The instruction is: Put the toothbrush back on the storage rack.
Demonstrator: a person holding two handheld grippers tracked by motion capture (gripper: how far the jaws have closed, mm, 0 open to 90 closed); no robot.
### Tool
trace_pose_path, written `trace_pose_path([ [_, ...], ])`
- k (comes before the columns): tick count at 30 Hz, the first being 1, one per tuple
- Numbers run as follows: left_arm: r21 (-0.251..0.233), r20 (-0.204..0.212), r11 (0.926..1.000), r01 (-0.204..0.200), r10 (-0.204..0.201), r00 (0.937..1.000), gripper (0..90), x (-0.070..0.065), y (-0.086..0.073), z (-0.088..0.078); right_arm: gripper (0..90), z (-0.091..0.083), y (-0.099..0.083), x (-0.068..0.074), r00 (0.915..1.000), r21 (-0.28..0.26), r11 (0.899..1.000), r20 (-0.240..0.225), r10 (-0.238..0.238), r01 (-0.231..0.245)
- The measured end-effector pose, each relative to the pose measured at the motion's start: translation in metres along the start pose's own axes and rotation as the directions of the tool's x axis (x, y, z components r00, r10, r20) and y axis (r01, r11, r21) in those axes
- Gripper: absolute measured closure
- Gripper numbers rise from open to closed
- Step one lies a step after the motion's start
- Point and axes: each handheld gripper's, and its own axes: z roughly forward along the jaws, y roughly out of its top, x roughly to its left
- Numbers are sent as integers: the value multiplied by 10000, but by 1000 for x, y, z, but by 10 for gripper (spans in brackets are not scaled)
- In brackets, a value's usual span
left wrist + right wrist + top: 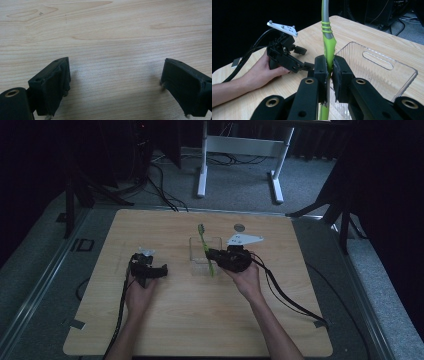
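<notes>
Your right gripper (329, 68) has its jaws closed tight on a green toothbrush (328, 47), the two pads pressing the handle from either side. In the right gripper view the toothbrush runs upright between the jaws — green below, grey toward the top edge. In the high view the toothbrush (205, 247) lies slanted, its head pointing to the far side of the table (200, 320) and its lower end over a clear plastic tray (192, 255). Your right gripper (212, 254) sits at the tray's right edge, gripping the toothbrush at mid-handle.

The tray (387, 75) rests on the wooden table just beside the closed jaws; it is ribbed, with a slot-shaped handle cut in its far wall.

Your left gripper (161, 271) rests on the table to the left of the tray, well apart from it. Its jaws stand wide open with nothing between them — bare wood grain shows between the pads (52, 85) in the left gripper view. Your left hand (262, 71) holds that gripper from behind.
</notes>
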Motion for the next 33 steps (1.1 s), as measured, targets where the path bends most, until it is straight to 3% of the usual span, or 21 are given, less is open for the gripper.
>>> trace_pose_path([
  [33, -15, 0, 10000, 13, -13, 10000, 93, 0, 0, 0, 822, 1, 5, -10, 9985, -701, 9963, 208, 513, -498],
])
